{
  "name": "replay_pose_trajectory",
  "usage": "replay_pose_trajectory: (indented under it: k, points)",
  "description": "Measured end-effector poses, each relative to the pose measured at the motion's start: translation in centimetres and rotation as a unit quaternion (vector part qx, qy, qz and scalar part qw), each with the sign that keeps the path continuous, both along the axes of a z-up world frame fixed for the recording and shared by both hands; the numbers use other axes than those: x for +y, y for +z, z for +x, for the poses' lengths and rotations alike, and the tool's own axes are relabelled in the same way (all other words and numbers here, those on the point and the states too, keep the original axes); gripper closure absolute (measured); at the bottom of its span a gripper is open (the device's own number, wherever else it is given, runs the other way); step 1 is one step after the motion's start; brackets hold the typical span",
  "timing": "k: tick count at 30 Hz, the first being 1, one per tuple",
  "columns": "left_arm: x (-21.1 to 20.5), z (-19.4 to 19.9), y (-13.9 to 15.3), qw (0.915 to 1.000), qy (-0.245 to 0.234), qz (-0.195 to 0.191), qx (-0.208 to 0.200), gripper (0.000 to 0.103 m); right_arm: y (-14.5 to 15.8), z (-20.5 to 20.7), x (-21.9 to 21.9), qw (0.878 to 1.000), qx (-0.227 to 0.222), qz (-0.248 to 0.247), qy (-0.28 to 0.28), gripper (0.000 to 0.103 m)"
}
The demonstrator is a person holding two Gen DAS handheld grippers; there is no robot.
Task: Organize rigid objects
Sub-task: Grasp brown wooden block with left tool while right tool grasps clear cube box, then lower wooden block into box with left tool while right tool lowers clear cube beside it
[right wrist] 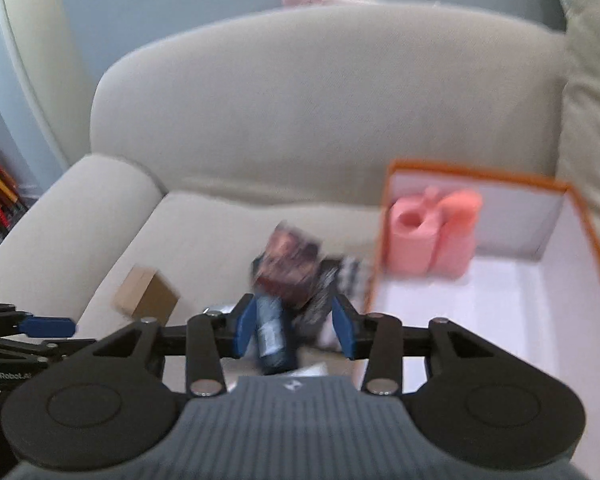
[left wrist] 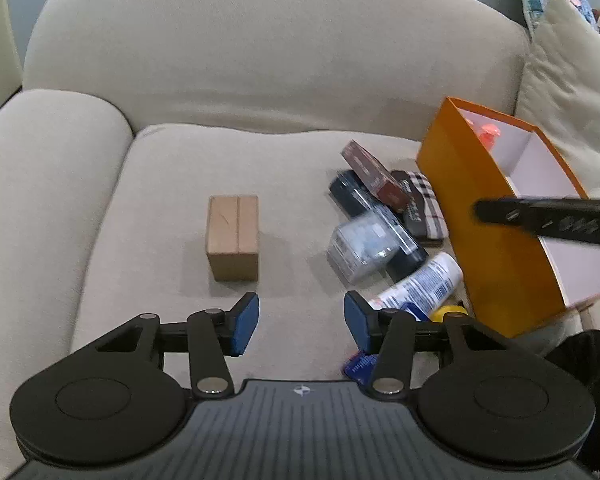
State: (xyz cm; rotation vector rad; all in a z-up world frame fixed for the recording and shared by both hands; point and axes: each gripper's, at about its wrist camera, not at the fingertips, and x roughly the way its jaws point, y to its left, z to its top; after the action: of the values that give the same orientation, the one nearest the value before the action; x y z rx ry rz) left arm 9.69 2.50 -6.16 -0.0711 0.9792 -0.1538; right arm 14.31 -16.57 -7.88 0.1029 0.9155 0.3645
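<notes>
A small brown cardboard box [left wrist: 233, 237] stands alone on the beige sofa seat. To its right lies a pile: a dark red box [left wrist: 374, 178], a dark blue box [left wrist: 364, 200], a clear plastic box [left wrist: 360, 249], a plaid case [left wrist: 424, 208] and a white tube [left wrist: 420, 284]. An orange box [left wrist: 496, 248] with a white inside holds a pink object [right wrist: 432, 232]. My left gripper [left wrist: 302, 324] is open and empty above the seat's front. My right gripper [right wrist: 294, 328] is open and empty above the pile, beside the orange box [right wrist: 580, 200]. The right view is blurred.
The sofa's armrest [left wrist: 40, 184] rises at the left and its backrest [left wrist: 260, 60] behind. A loose cushion [left wrist: 572, 92] leans at the right behind the orange box. A yellow item [left wrist: 448, 312] and a blue packet [left wrist: 358, 366] lie near my left gripper's right finger.
</notes>
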Motion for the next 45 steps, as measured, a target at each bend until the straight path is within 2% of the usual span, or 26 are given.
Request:
replay_pose_trajectory:
  k: [5,7,9,12,16,17,19,23,28,32,33,37,39,45]
  points:
    - [0.7,0.7,-1.1,0.9995,0.028,-0.016,0.004,0.044,-1.9,-0.6,3.0,0.999,0.038,-0.007,-0.003,0.060]
    - [1.4,1.5,-1.4,0.9988,0.044,-0.020,0.005,0.041,-2.8,-0.2,4.1,0.999,0.046,-0.012,0.002,0.058]
    - [2.0,2.4,-1.7,0.9982,0.058,-0.017,0.000,0.032,-3.5,0.3,5.1,0.998,0.053,-0.022,0.009,0.057]
    - [2.9,3.9,-2.4,0.9973,0.073,-0.007,0.000,0.028,-4.5,1.7,6.3,0.997,0.063,-0.035,0.020,0.055]
    - [3.6,6.1,-4.0,0.9969,0.078,-0.002,0.014,0.026,-5.6,3.5,8.2,0.995,0.075,-0.054,0.036,0.051]
    - [3.7,6.5,-4.3,0.9968,0.079,-0.003,0.016,0.026,-5.9,3.8,8.7,0.994,0.078,-0.060,0.042,0.045]
    - [3.8,7.2,-4.9,0.9965,0.081,-0.006,0.018,0.024,-6.4,4.3,9.5,0.993,0.078,-0.072,0.049,0.041]
    - [3.7,8.4,-6.0,0.9966,0.078,-0.003,0.028,0.024,-7.1,5.1,10.4,0.992,0.078,-0.084,0.060,0.044]
    - [3.2,9.3,-6.9,0.9974,0.064,0.010,0.032,0.030,-7.7,5.6,10.8,0.991,0.083,-0.086,0.067,0.047]
    - [2.9,9.7,-7.4,0.9968,0.065,0.027,0.037,0.049,-7.8,5.7,11.1,0.989,0.084,-0.094,0.073,0.047]
    - [3.0,9.7,-7.5,0.9969,0.064,0.026,0.037,0.051,-7.8,5.7,11.2,0.989,0.084,-0.096,0.073,0.047]
    - [3.4,9.3,-7.5,0.9966,0.070,0.022,0.037,0.051,-7.9,5.5,11.5,0.988,0.082,-0.105,0.074,0.047]
    - [3.5,8.8,-7.2,0.9965,0.072,0.021,0.035,0.052,-7.8,5.4,11.7,0.988,0.082,-0.114,0.067,0.053]
    - [3.4,6.9,-5.4,0.9971,0.070,0.020,0.023,0.052,-6.4,4.8,10.9,0.991,0.081,-0.090,0.053,0.054]
